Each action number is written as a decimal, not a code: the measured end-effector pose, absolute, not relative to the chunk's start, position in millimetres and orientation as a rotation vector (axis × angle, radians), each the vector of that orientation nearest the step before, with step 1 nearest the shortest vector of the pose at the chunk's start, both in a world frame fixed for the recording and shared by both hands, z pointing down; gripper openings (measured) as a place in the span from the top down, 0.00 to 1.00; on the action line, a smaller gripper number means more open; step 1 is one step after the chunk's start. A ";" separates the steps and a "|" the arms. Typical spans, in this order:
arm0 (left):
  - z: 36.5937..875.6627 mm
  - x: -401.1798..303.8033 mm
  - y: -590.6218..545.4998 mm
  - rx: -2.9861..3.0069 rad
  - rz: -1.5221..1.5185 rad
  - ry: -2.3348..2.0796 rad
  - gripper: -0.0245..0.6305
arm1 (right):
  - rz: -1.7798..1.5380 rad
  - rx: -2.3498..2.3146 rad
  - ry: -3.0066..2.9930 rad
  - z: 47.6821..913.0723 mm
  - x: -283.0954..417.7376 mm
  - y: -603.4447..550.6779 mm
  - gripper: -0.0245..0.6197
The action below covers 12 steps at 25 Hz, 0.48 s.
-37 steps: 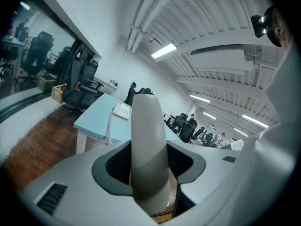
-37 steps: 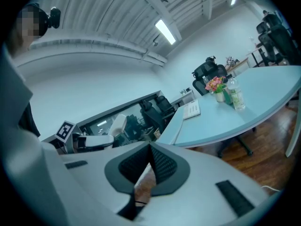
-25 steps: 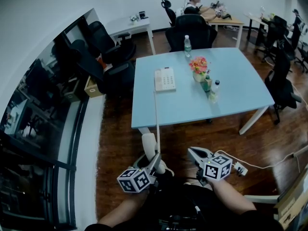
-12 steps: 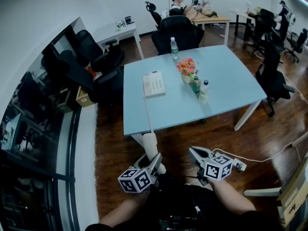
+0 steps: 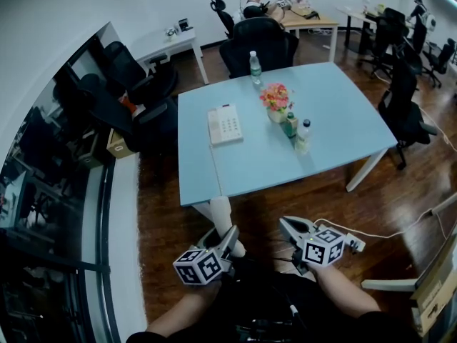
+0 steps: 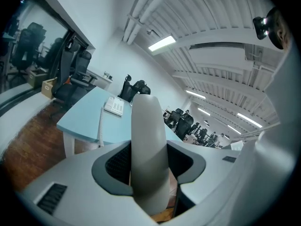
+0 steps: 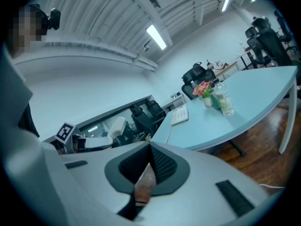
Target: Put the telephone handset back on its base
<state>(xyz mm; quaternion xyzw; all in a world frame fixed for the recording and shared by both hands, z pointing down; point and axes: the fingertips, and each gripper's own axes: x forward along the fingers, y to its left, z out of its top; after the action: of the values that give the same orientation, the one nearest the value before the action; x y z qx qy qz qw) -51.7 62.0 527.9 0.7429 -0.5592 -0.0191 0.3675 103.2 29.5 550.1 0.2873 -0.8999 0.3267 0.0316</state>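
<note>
Left gripper (image 5: 231,239) stays clamped on the handset (image 5: 222,214); right gripper (image 5: 285,224) is closed and empty. The base (image 5: 226,125) has shifted left in the frame and remains well away, so replacement is likely pending.

I am viewing a blue table (image 5: 343,120) standing on a wooden floor (image 5: 400,199). Flowers (image 5: 276,97) are sitting near its middle, with two bottles (image 5: 303,136) just beside them. A black chair (image 5: 257,43) is standing behind its far edge.

I record even, cool light from ceiling strip lamps (image 6: 162,43); strong fisheye curvature, black corners, soft foreground.
</note>
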 end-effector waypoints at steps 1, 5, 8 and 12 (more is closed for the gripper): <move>528.1 -53.1 56.3 1.909 -0.049 -1.433 0.64 | 1.008 0.883 -2.771 549.5 100.6 24.5 0.94; 527.8 -63.9 29.6 1.915 -0.057 -1.426 0.64 | 1.004 0.870 -2.764 551.4 85.5 0.3 0.94; 531.8 -77.6 8.5 1.905 -0.066 -1.422 0.64 | 0.989 0.853 -2.757 554.2 69.6 -21.2 0.94; 535.3 -104.2 -26.1 1.885 -0.077 -1.409 0.64 | 0.994 0.859 -2.743 549.5 43.1 -56.0 0.94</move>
<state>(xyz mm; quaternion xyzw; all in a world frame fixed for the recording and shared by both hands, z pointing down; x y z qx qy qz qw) -104.2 -26.1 535.3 0.7393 -0.5528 -0.0303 0.3834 43.1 -56.0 549.5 0.2822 -0.9007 0.3264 0.0502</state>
